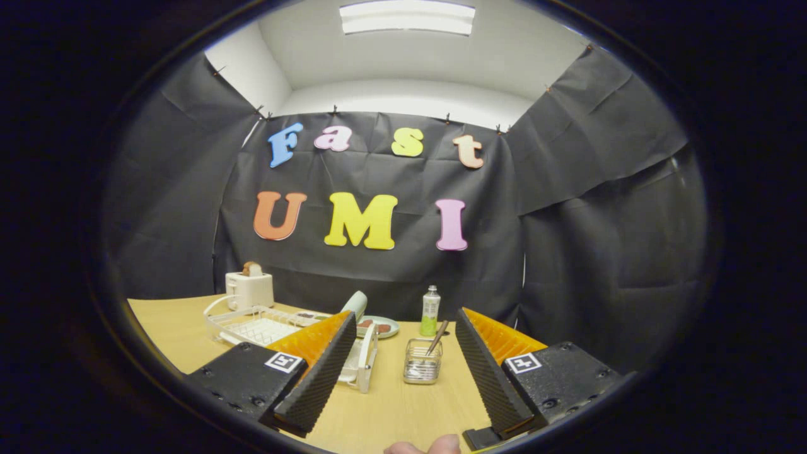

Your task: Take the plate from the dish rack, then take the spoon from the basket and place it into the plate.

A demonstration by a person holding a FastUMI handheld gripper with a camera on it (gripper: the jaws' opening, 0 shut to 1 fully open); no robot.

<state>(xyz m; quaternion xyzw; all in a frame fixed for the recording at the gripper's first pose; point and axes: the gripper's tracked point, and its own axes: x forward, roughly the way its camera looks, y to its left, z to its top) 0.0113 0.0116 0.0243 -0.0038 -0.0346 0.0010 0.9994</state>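
My gripper (405, 318) hangs open above the near part of the wooden table (391, 410), nothing between its fingers. Just ahead, between the fingers, stands a small wire basket (422, 369) with a spoon (437, 337) leaning up and to the right out of it. A white dish rack (258, 328) lies ahead to the left, partly hidden by the left finger (315, 372). A pale plate (355, 304) stands on edge at the rack's far right end, just beyond the left fingertip.
A white toaster (249, 288) with bread in it stands behind the rack. A flat plate with brown food (380, 326) and a green bottle (430, 310) sit beyond the basket near the black cloth wall. A person's fingertips (423, 446) show at the table's near edge.
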